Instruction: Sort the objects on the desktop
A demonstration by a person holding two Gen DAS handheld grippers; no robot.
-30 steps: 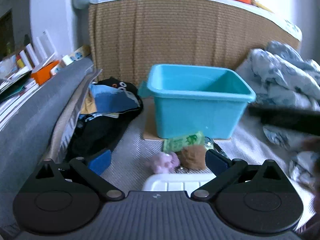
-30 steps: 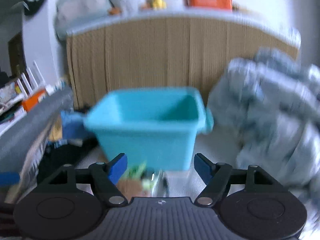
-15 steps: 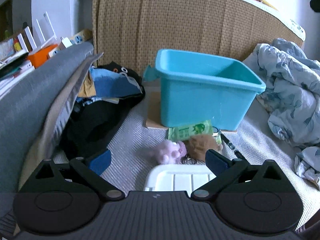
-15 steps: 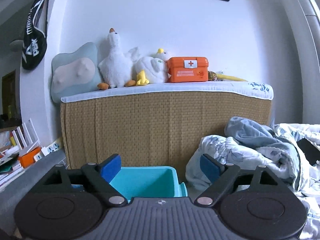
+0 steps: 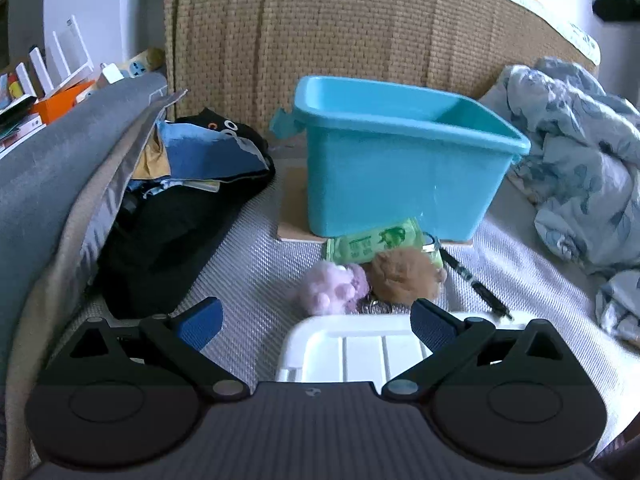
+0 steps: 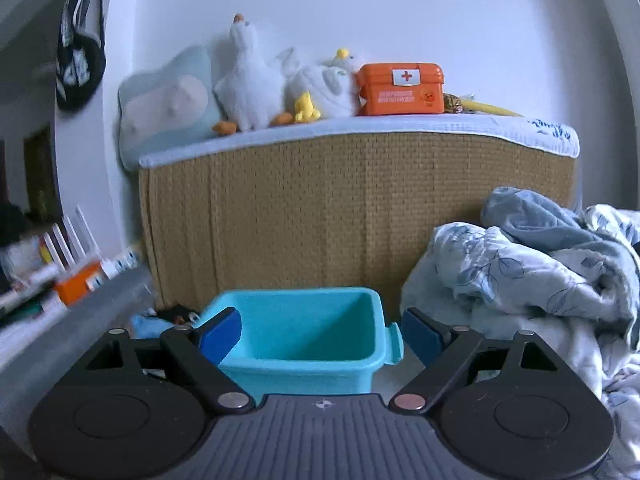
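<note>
Orange case [image 6: 400, 88]: red cross label.

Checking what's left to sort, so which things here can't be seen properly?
- White tray, left wrist view: near part hidden behind the left tool.
- Green packet, left wrist view: print too small to read.
- Bin floor, right wrist view: hidden by its front wall and the right tool.

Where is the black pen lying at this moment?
In the left wrist view, the black pen lies on the grey mat to the right of the brown plush toy, in front of the blue bin.
</note>
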